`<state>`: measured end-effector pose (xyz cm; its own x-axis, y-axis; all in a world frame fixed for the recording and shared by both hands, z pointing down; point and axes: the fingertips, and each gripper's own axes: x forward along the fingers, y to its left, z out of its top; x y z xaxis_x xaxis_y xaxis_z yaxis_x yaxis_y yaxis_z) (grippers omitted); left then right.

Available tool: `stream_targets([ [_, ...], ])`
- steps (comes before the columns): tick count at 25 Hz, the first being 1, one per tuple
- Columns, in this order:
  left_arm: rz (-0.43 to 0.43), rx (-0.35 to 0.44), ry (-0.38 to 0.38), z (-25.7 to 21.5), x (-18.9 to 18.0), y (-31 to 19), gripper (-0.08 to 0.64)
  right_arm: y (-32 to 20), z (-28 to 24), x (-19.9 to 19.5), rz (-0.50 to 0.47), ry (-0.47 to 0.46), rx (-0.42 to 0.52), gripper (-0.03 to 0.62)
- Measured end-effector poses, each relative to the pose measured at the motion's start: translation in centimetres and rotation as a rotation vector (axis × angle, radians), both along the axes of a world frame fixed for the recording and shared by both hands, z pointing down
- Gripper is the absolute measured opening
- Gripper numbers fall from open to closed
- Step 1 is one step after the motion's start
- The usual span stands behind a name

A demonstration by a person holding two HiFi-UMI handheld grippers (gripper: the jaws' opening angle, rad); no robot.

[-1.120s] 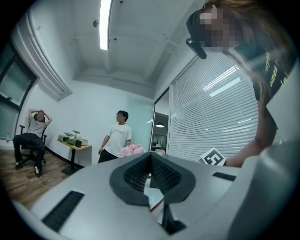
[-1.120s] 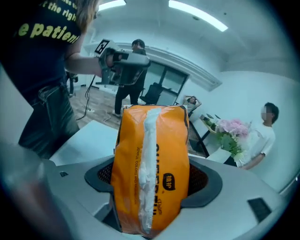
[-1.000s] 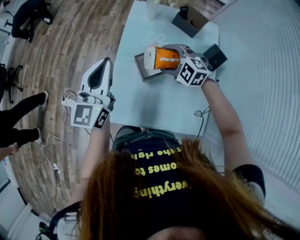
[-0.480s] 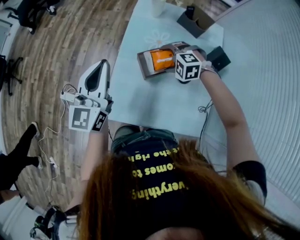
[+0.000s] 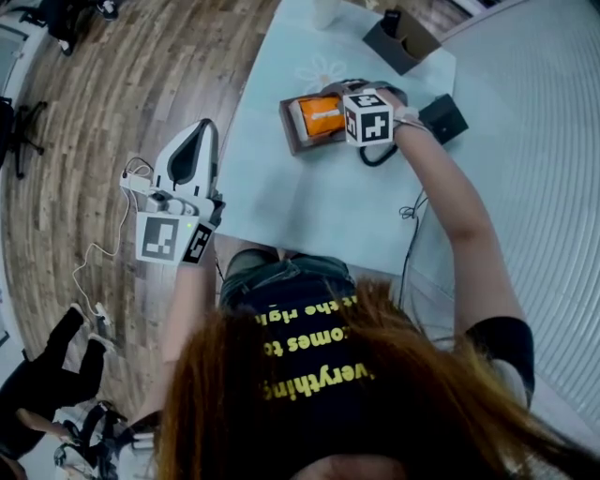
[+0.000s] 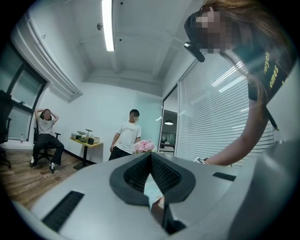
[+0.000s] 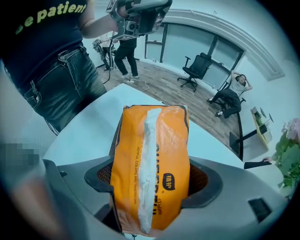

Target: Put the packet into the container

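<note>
The orange packet (image 5: 319, 114) with a white strip along its middle lies flat within the outline of the dark shallow container (image 5: 292, 138) on the pale table (image 5: 309, 206). My right gripper (image 5: 349, 111) is shut on the packet's near end. In the right gripper view the packet (image 7: 151, 159) fills the space between the jaws of my right gripper (image 7: 152, 180), and the container's dark rim (image 7: 114, 137) shows along its left side and far end. My left gripper (image 5: 192, 155) hangs off the table's left edge over the wood floor. In its own view my left gripper (image 6: 151, 159) is shut with nothing in it.
A black box (image 5: 443, 117) sits right of the container, an open dark box (image 5: 403, 37) and a white cup (image 5: 326, 11) at the table's far end. A black cable loop (image 5: 375, 155) lies by my right gripper. A standing person (image 6: 125, 136) and a seated person (image 6: 44, 136) are in the room.
My right gripper has brought the packet down from a raised, tilted hold to lie flat in the container. The left gripper has hardly moved.
</note>
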<state>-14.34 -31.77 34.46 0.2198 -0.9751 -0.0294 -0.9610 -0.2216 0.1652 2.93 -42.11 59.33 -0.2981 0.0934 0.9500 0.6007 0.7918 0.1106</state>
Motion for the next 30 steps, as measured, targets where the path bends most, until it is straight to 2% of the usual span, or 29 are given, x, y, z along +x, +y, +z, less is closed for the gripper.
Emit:
stream_targets([
  [10,0.017,-0.007,0.013,0.6,0.5,-0.5,0.002,-0.2,0.8,0.2,0.026,-0.003,-0.027,0.385],
  [14,0.023,-0.002,0.013,0.6,0.6,-0.8,0.002,-0.4,0.5,0.1,0.030,0.013,-0.039,0.423],
  [20,0.031,-0.005,0.011,0.5,0.8,-1.1,0.002,-0.1,0.6,0.0,-0.021,0.029,-0.012,0.422],
  [24,0.025,-0.007,0.009,0.6,0.6,-1.0,0.002,0.3,0.2,-0.3,-0.019,0.020,-0.036,0.418],
  [27,0.026,-0.011,0.010,0.7,0.5,-0.8,0.002,0.7,0.2,-0.1,0.009,0.031,-0.071,0.367],
  [30,0.027,-0.011,0.012,0.9,0.6,-0.8,0.002,1.1,-0.1,0.0,0.022,0.013,-0.081,0.225],
])
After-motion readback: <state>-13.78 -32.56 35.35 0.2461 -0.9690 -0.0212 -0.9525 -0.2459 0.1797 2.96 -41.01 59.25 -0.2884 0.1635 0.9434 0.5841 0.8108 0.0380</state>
